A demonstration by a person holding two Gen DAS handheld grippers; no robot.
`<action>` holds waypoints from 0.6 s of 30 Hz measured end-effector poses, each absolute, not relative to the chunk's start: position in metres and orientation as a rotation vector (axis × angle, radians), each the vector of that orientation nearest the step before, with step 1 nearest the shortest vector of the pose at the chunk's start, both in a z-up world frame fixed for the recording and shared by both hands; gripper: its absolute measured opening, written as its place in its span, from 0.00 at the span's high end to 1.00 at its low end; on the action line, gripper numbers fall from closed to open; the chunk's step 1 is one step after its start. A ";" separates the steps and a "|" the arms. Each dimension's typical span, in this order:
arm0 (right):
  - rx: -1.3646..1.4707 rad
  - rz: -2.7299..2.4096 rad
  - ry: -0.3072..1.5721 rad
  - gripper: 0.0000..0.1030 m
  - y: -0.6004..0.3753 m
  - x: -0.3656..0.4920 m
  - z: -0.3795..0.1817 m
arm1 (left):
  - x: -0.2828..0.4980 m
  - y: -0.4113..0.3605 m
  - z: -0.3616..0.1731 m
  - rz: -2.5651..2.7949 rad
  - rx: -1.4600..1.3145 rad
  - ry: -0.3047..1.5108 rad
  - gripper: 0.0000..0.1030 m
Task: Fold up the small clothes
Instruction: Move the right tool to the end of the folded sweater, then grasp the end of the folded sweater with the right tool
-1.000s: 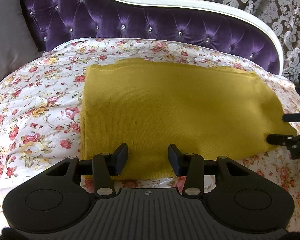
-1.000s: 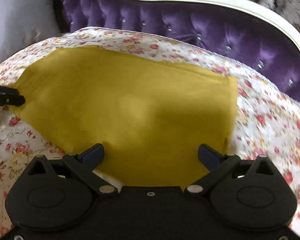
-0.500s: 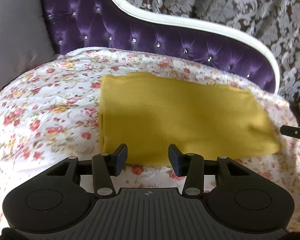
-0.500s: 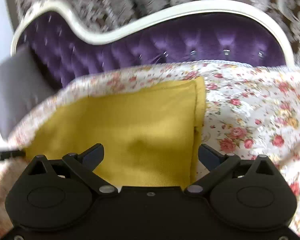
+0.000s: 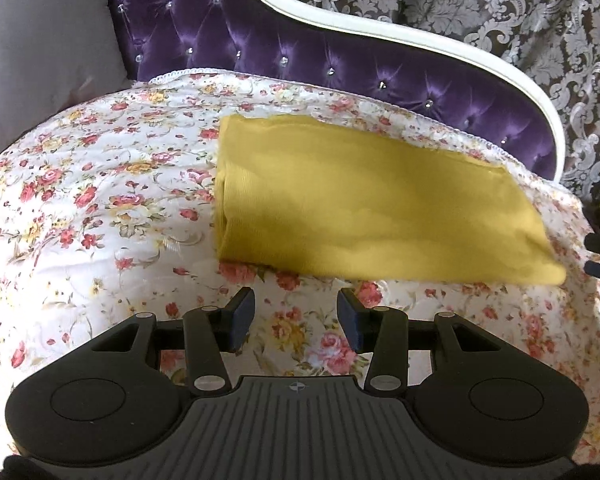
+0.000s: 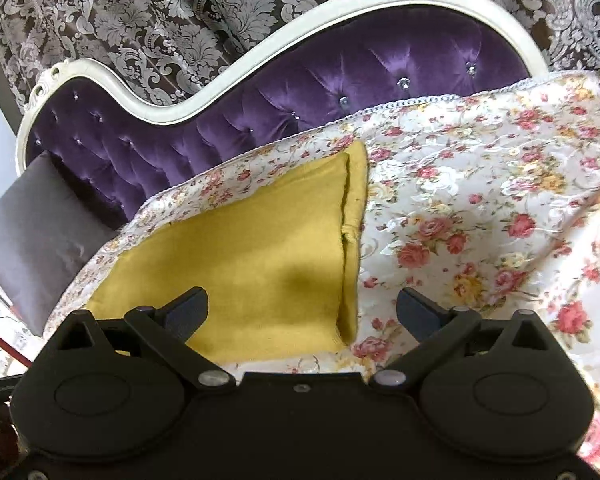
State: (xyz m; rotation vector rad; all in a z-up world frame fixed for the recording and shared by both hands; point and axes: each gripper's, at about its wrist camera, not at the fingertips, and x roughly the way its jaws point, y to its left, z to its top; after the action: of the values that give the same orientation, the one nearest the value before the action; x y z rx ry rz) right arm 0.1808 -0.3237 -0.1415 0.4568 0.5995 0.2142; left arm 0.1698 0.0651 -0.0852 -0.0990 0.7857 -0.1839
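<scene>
The folded garment [image 5: 372,208] is mustard-yellow knit cloth, matt, with a fine ribbed weave at its edge; the bedspread [image 5: 100,208] beneath is quilted floral cloth with a faint satin sheen and a white lace-like trim; the headboard [image 6: 340,92] is tufted purple velvet, glossy where light strikes, set with sparkling crystal-like buttons and framed in smooth, glossy cream-white moulding; the cushion [image 5: 40,40] is smooth, matt grey fabric; the curtain [image 6: 180,12] is damask cloth, silvery pattern on dark brown; the left hand-held gripper [image 5: 296,316] and right hand-held gripper [image 6: 302,312] look like matt black plastic with small metal rivets.
</scene>
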 end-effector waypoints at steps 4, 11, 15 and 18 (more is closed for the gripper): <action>0.455 0.243 0.596 0.02 -0.323 0.197 -0.145 | 0.170 0.066 -0.088 -0.186 -0.103 0.791 0.57; 0.497 0.294 0.586 0.03 -0.329 0.238 -0.153 | 0.168 0.059 -0.091 -0.178 -0.058 0.780 0.57; 0.541 0.309 0.603 0.03 -0.334 0.256 -0.162 | 0.168 0.060 -0.091 -0.180 -0.059 0.777 0.57; 0.570 0.314 0.600 0.03 -0.337 0.263 -0.167 | 0.169 0.062 -0.092 -0.184 -0.070 0.779 0.57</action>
State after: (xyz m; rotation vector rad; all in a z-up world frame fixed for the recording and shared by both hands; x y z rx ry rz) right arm 0.2628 -0.3372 -0.1675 0.5702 0.6002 0.3143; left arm 0.1688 0.0623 -0.0917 -0.0704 0.7785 -0.1839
